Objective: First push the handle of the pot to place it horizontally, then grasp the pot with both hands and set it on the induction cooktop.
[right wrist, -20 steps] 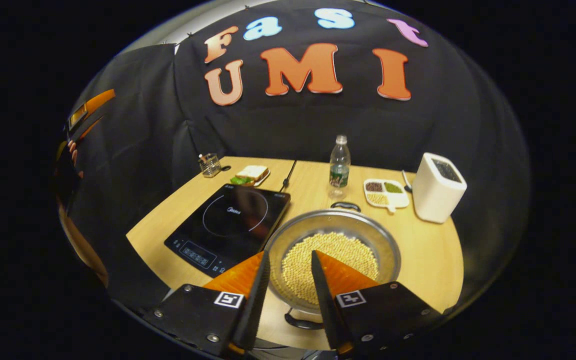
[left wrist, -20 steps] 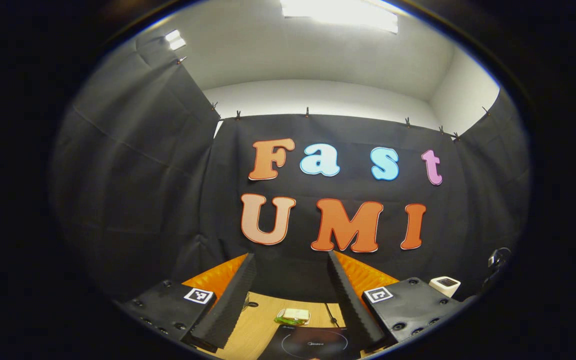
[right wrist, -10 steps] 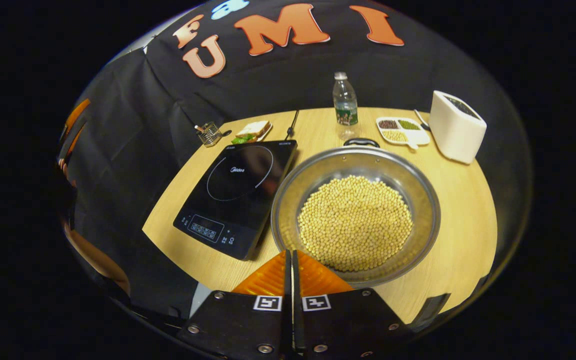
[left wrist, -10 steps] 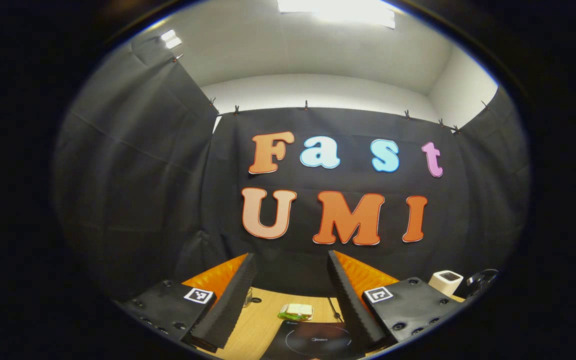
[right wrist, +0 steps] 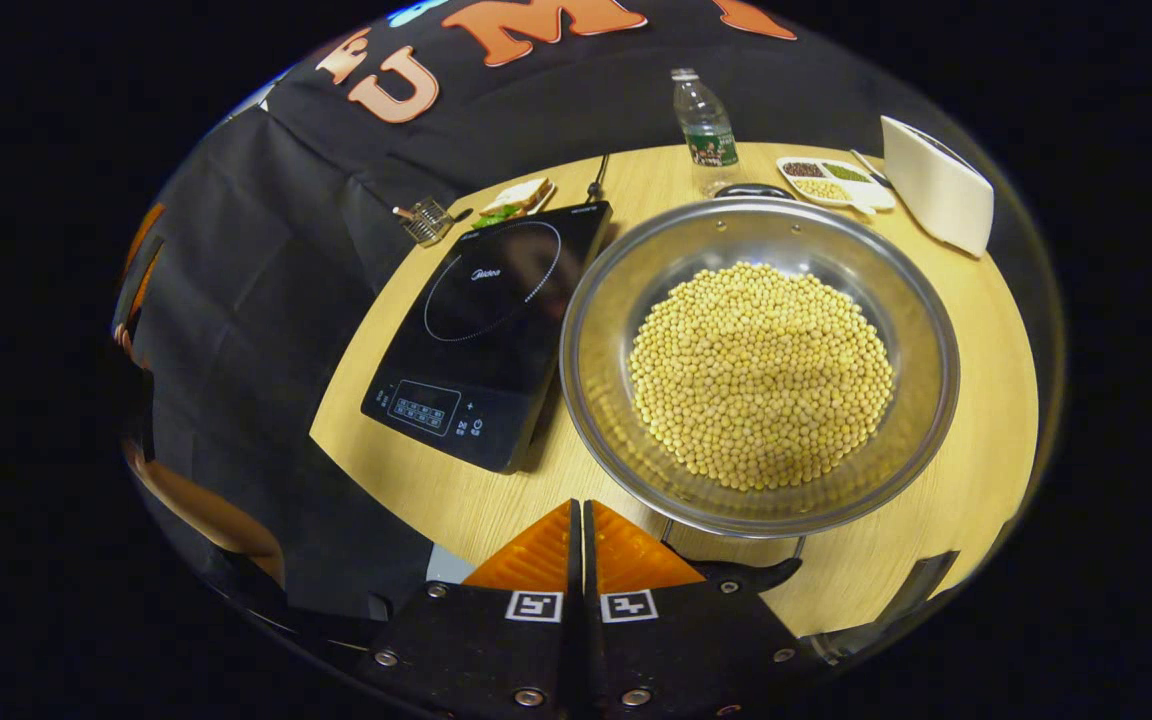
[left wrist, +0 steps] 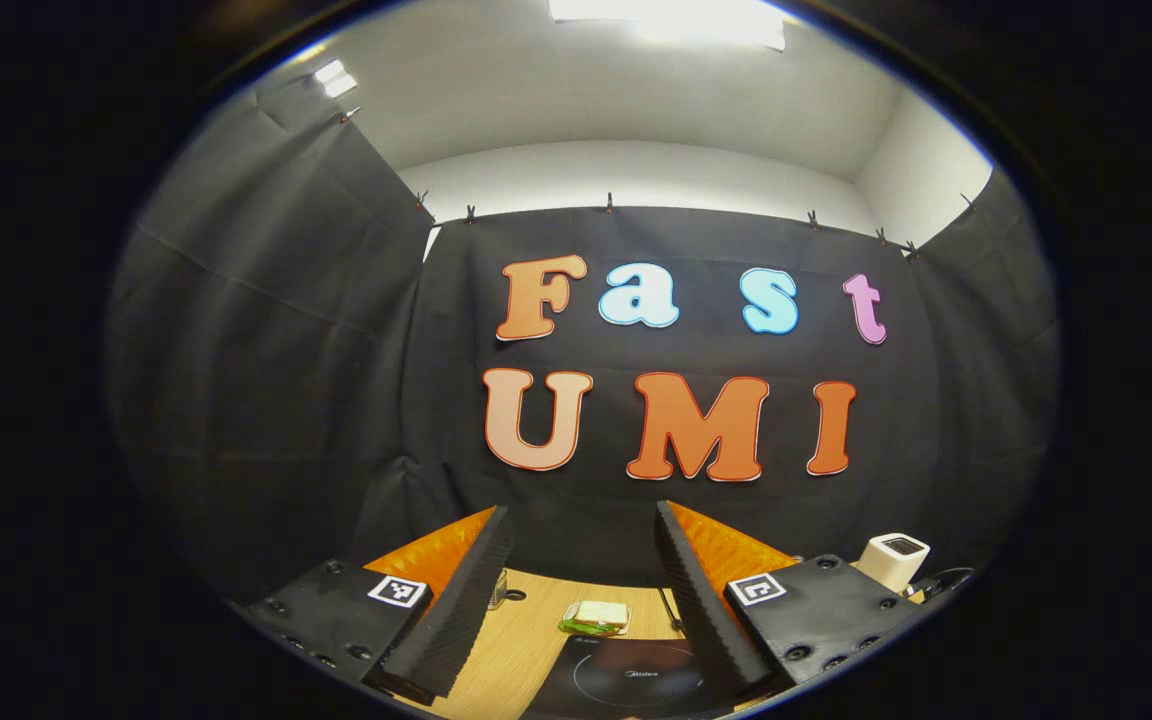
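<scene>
A steel pot (right wrist: 581, 340) full of soybeans (right wrist: 756, 370) stands on the wooden table, just right of the black induction cooktop (right wrist: 496, 330). Its near black handle (right wrist: 736, 572) points toward me, and its far handle (right wrist: 754, 190) faces the back wall. My right gripper (right wrist: 581, 505) is shut with nothing in it, low in front of the pot's near rim and just left of the near handle. My left gripper (left wrist: 581, 515) is open and held high, aimed at the back wall, with the cooktop (left wrist: 636, 680) low between its fingers.
Behind the pot stand a water bottle (right wrist: 704, 130), a divided dish of beans (right wrist: 831, 180) and a white box (right wrist: 936, 185). A sandwich plate (right wrist: 516, 197) and a small wire holder (right wrist: 426, 220) sit behind the cooktop. A person's arm (right wrist: 206, 510) shows at lower left.
My right gripper has shut and dropped closer to the pot, so the near handle that lay between its fingers is now to their right. The left gripper has tilted down slightly.
</scene>
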`<move>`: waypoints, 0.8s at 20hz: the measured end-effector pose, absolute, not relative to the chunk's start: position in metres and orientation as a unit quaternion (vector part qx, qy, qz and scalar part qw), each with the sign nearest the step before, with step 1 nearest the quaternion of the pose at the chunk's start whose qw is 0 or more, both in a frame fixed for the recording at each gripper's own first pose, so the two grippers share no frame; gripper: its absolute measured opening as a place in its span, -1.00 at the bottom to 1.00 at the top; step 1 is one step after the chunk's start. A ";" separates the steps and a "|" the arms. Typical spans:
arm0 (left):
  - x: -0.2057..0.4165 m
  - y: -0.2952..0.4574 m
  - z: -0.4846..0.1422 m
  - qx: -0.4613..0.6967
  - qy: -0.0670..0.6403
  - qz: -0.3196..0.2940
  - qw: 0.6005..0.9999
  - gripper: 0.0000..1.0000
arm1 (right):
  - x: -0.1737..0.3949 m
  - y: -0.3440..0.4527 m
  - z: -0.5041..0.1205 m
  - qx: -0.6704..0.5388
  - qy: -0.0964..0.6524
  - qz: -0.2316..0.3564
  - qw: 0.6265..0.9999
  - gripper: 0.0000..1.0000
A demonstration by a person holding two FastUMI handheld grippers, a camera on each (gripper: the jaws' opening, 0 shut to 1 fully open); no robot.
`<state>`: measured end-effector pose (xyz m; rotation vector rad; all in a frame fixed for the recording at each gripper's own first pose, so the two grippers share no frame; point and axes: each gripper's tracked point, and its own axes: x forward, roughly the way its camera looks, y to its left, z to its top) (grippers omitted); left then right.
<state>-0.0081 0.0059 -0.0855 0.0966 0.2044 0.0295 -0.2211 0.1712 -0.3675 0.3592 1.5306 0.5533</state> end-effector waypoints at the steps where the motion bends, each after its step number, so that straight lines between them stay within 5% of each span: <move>1: -0.008 0.007 -0.086 0.050 0.104 0.015 0.993 0.90 | -0.220 0.171 -0.374 0.160 0.684 0.239 0.671 -1.00; 7: -0.006 0.001 -0.092 0.050 0.106 0.015 0.993 0.89 | -0.239 0.179 -0.390 0.197 0.711 0.232 0.634 -1.00; 16: 0.003 -0.004 -0.110 0.055 0.119 0.016 0.991 0.86 | -0.225 0.156 -0.414 0.207 0.717 0.184 0.640 -1.00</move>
